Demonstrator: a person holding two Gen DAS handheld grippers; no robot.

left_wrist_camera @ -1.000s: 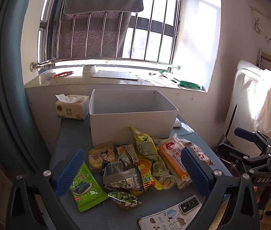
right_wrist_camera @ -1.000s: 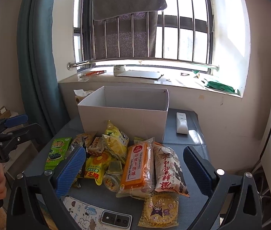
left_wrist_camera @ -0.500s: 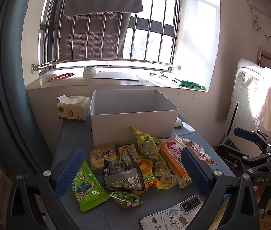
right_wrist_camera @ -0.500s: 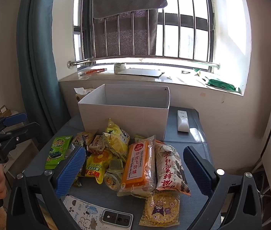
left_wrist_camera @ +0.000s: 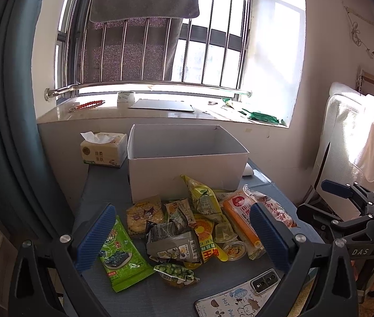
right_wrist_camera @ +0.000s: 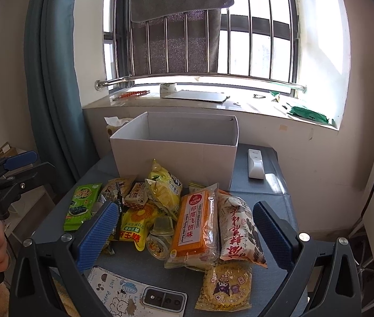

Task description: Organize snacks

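1. Left gripper hangs above the near edge of the tabletop, blue fingers spread wide, nothing between them.
2. Right gripper hovers likewise, fingers wide apart and empty.
3. Just beyond both lies the snack pile: a green seaweed pack on the left, a grey torn bag in the middle, an orange biscuit pack beside a white-and-red bag, and a yellow cookie pack nearest the right gripper.
4. A phone in a cartoon case lies at the near edge.
5. Behind the pile stands the open white box, with snacks touching its front wall.
6. A tissue pack sits left of the box and a white remote to its right.
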